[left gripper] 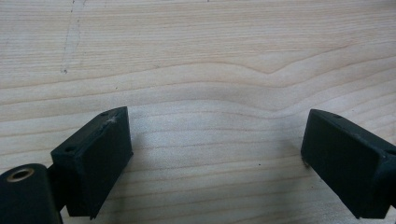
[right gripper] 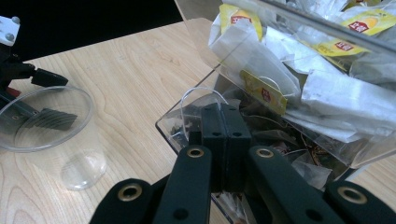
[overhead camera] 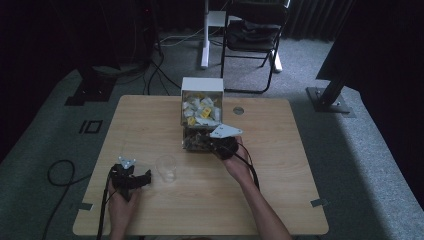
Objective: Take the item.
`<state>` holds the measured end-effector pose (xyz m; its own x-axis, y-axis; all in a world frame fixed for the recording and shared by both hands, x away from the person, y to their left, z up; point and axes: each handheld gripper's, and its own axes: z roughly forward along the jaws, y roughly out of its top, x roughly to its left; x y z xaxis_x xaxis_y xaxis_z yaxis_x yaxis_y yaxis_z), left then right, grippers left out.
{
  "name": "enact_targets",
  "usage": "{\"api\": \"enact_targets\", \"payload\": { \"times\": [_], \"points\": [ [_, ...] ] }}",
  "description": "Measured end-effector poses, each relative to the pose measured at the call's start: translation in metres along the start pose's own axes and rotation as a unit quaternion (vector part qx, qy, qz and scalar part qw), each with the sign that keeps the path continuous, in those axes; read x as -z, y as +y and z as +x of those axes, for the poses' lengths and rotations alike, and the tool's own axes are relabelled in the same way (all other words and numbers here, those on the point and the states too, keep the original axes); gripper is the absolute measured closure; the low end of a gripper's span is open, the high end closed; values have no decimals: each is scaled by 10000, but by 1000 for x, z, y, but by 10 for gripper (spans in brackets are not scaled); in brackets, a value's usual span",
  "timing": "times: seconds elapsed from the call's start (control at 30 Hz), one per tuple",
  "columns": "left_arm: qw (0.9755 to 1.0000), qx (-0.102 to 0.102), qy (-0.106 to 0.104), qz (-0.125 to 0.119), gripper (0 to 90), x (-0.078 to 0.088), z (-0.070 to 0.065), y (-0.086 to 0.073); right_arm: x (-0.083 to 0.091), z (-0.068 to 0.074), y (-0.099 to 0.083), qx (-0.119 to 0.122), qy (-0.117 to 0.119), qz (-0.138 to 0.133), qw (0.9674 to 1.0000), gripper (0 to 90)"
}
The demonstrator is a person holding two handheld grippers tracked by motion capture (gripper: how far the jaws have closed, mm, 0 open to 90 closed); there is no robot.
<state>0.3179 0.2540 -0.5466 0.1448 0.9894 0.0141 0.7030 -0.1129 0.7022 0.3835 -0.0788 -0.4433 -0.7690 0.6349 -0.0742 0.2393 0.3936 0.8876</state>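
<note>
While clenched at the clear box's (right gripper: 187, 122) rim, right claw (right gripper: 226, 109) pinching a teabag string (right gripper: 198, 91); left claw (left gripper: 215, 154) released.

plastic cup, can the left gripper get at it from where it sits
Probably yes: the left gripper is open beside the plastic cup, with bare table between them and nothing in the way.

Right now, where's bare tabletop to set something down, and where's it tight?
Free: the left far corner of the table, the whole right side beyond the right gripper, and the near strip between the two forearms. Crowded: the middle, where the clear box of tea bags sits with the right gripper at its near end, and the clear cup beside the left gripper.
</note>
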Motion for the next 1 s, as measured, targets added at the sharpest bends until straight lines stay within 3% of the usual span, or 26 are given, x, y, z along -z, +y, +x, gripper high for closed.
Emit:
{"api": "enact_targets", "payload": {
  "times": [1.0],
  "points": [
    [10000,-2,-1,8,93,0,0,0,10,9,12,135,13,-218,9997,900]
  ]
}}
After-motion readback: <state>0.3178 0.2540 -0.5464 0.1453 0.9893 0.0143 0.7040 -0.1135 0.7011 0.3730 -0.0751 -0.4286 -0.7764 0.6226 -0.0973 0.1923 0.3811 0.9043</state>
